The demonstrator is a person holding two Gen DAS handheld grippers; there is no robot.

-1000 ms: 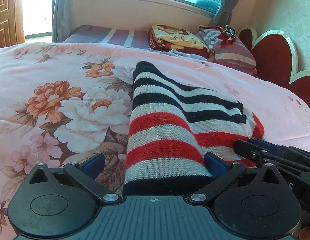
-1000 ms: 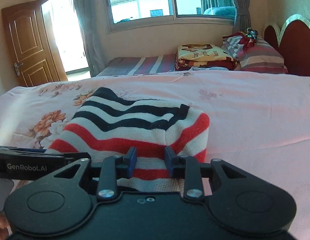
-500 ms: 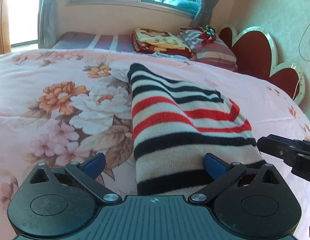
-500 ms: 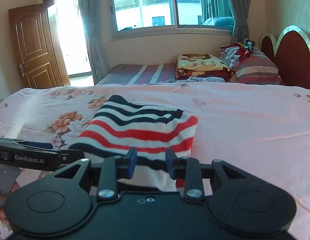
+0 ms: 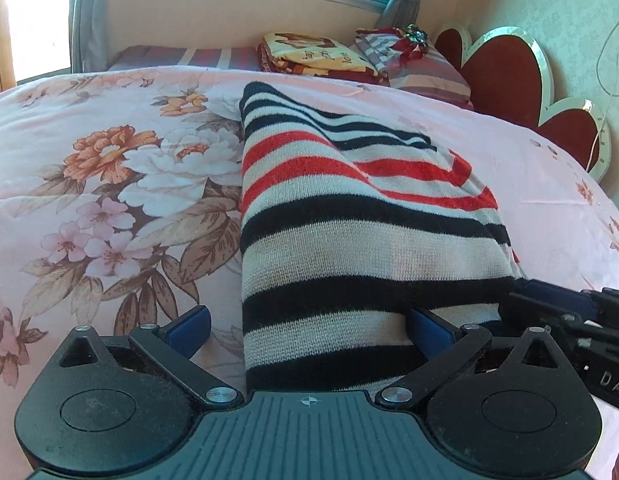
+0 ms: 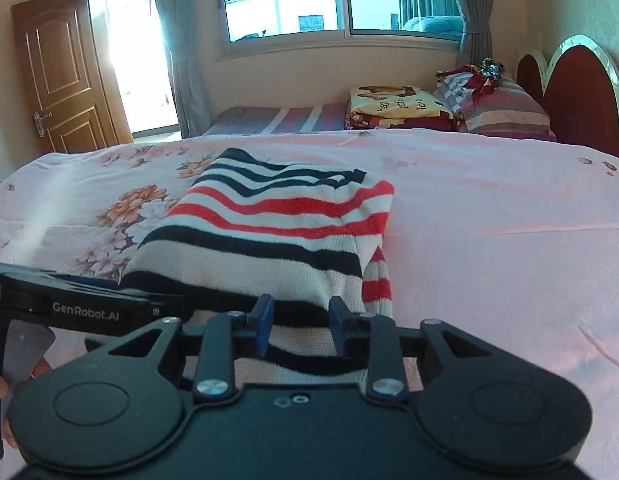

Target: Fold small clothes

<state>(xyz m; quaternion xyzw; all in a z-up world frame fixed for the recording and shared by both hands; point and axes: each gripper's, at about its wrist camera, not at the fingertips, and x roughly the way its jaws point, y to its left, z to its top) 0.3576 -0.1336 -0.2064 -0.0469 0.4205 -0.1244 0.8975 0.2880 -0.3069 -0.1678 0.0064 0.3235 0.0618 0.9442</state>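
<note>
Lying folded on the pink floral bedspread [image 5: 109,184], the striped knit sweater [image 5: 349,216], navy bands at the far end, red in the middle, navy and cream nearest the cameras. Resting low over the sweater's near left edge, the left gripper [image 5: 307,326], fingers spread wide, one blue pad over bare bedspread at left, the other against the knit at right, nothing pinched between them. Sitting at the near right corner, the right gripper [image 6: 299,330], blue pads narrowed with a fold of cream-and-navy hem between them; pressing or only bracketing the cloth, cannot tell. Showing in the left wrist view too, the right gripper's dark fingertips at the sweater's near right corner. Stacking at the far side, a folded yellow blanket [image 6: 393,106] and striped pillows [image 6: 497,110] near the red headboard [image 6: 577,92]. Standing far left, a wooden door [image 6: 59,76].
</note>
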